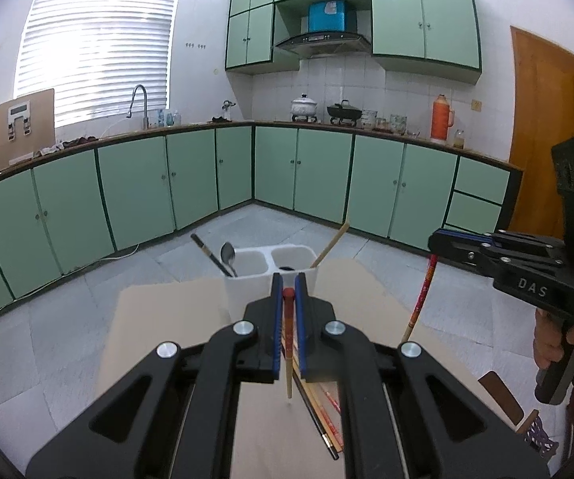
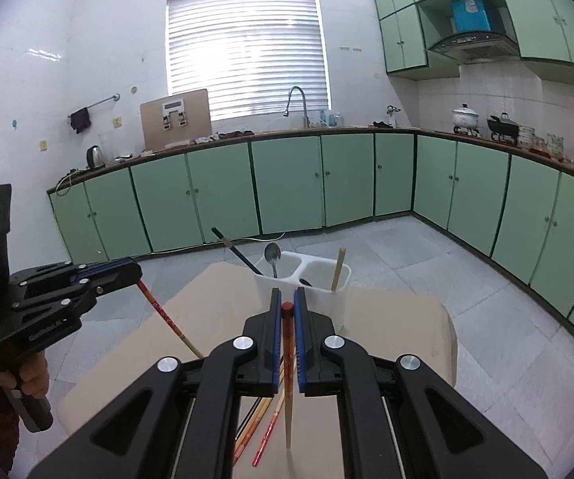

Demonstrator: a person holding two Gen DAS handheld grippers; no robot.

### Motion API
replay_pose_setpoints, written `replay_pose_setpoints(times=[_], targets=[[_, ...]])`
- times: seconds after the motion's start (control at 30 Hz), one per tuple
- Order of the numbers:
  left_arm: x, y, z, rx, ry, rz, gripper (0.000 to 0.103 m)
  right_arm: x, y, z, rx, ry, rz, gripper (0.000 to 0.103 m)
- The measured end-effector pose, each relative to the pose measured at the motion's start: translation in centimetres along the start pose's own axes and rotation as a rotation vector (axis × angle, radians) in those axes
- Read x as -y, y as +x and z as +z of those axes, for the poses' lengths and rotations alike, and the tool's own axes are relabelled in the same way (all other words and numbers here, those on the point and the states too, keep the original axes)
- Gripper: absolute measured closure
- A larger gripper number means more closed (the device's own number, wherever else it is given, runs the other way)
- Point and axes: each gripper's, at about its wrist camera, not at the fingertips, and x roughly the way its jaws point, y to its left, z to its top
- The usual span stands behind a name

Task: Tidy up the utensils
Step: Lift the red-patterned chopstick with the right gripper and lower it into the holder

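Observation:
A white two-compartment holder (image 1: 247, 287) (image 2: 338, 299) stands on the beige table. It holds a dark chopstick (image 1: 207, 251) (image 2: 233, 251), a metal spoon (image 1: 228, 255) (image 2: 273, 255) and a pale chopstick (image 1: 332, 243) (image 2: 338, 269). My left gripper (image 1: 288, 291) is shut on a red chopstick (image 1: 288, 343) that hangs down above the table; it also shows in the right wrist view (image 2: 139, 275) with its chopstick (image 2: 167, 317). My right gripper (image 2: 286, 305) is shut on another red chopstick (image 2: 288, 379); it also shows in the left wrist view (image 1: 432, 241) with its chopstick (image 1: 420, 299). Several loose chopsticks (image 1: 322, 411) (image 2: 263, 423) lie on the table.
The beige table (image 1: 167, 319) (image 2: 398, 327) stands on a grey tiled floor (image 1: 67, 319). Green cabinets (image 1: 135, 191) and a cluttered counter run along the walls. A wooden door (image 1: 546, 119) is at the right. A chair back (image 1: 502, 395) is near the table's right edge.

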Motion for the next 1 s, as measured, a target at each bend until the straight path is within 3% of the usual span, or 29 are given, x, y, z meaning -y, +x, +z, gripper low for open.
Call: replay_pose_setpoints(times=[0.33, 0.6, 0.83, 1.0], targets=[[-0.6, -0.3, 3.4, 0.081, 0.005, 0.005, 0.098, -0.2, 0.6, 3.3, 0.050, -0.040, 0.024, 0.097], [-0.7, 0.3, 8.0, 0.186, 0.020, 0.023, 0.098, 0.6, 0.9, 8.6, 0.160, -0.044, 0.029, 0.097], [-0.8, 3.1, 11.4, 0.249, 0.027, 0.064, 0.098, 1.2, 2.6, 12.7, 0.252, -0.061, -0.003, 0.097], [-1.6, 6.6, 12.8, 0.273, 0.009, 0.088, 0.098, 2.1, 6.1, 13.8, 0.276, -0.073, -0.059, 0.097]])
